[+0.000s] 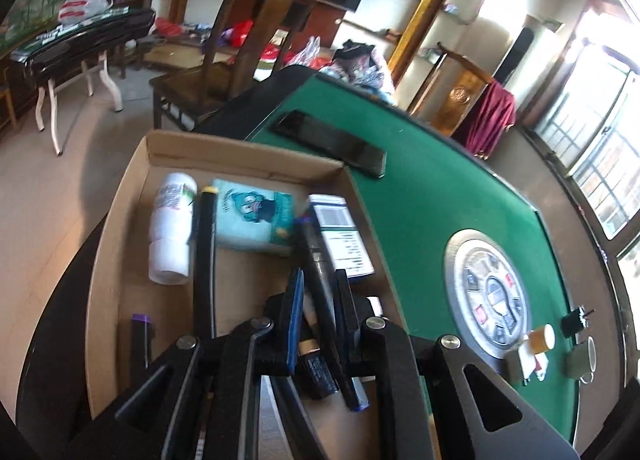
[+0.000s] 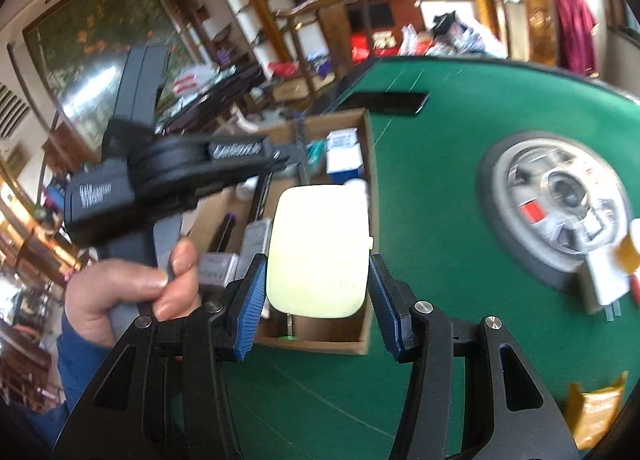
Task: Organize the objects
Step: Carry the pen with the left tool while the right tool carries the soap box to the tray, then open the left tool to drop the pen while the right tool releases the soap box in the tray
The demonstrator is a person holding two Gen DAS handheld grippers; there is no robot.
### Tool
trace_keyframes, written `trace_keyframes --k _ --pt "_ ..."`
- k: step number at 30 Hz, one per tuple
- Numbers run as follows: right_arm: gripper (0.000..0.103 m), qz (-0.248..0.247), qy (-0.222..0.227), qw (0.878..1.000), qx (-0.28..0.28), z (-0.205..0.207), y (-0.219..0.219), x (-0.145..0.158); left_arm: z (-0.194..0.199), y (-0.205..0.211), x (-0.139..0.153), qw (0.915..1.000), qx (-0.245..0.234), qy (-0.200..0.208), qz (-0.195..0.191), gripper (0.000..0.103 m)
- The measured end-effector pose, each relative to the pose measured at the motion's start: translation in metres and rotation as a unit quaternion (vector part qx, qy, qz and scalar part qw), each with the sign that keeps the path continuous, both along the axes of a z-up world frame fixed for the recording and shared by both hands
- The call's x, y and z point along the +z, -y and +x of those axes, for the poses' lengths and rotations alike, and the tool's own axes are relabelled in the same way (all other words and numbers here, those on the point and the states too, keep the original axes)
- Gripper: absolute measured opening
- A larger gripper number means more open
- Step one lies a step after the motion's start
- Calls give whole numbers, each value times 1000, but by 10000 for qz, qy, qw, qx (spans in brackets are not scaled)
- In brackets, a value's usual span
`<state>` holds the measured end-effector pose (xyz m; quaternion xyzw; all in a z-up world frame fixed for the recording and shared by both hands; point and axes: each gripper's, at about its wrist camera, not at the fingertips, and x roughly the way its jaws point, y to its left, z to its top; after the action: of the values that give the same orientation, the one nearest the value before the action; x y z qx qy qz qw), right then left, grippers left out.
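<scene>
My left gripper point(image 1: 320, 276) is shut on a dark slender pen point(image 1: 316, 252) and hangs over an open cardboard box point(image 1: 120, 220) at the edge of the green felt table point(image 1: 440, 200). Inside the box lie a white bottle point(image 1: 172, 228), a black stick with a yellow tip point(image 1: 206, 244), a teal tissue pack point(image 1: 252, 220), a white and green carton point(image 1: 340, 236) and a purple-capped item point(image 1: 141, 336). My right gripper point(image 2: 318, 260) is shut on a white flat slab with rounded corners point(image 2: 318, 252), held above the near end of the box point(image 2: 370, 180). A hand point(image 2: 128, 292) holds the left gripper at the left of the right wrist view.
A black flat device point(image 1: 332, 140) lies on the felt beyond the box. The round silver console point(image 1: 488, 292) sits mid-table, with an orange pill bottle point(image 1: 540, 340), a small green mug point(image 1: 580, 356) and a black clip point(image 1: 576, 320) near it. A yellow packet point(image 2: 596, 416) lies near right. A wooden chair point(image 1: 240, 60) stands behind.
</scene>
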<state>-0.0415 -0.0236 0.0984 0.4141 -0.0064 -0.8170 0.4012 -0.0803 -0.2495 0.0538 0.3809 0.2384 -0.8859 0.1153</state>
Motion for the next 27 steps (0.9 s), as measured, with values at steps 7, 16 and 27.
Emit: trace_keyframes --k 7,16,27 --pt "50 370 304 9986 212 -2 26 -29 -6 8 -17 9996 121 227 111 13" --pt "50 692 233 9969 291 -1 39 -41 -5 12 -18 9992 237 217 246 14" --pt "51 511 196 9981 288 -2 28 -31 -5 11 -17 9990 211 203 333 15"
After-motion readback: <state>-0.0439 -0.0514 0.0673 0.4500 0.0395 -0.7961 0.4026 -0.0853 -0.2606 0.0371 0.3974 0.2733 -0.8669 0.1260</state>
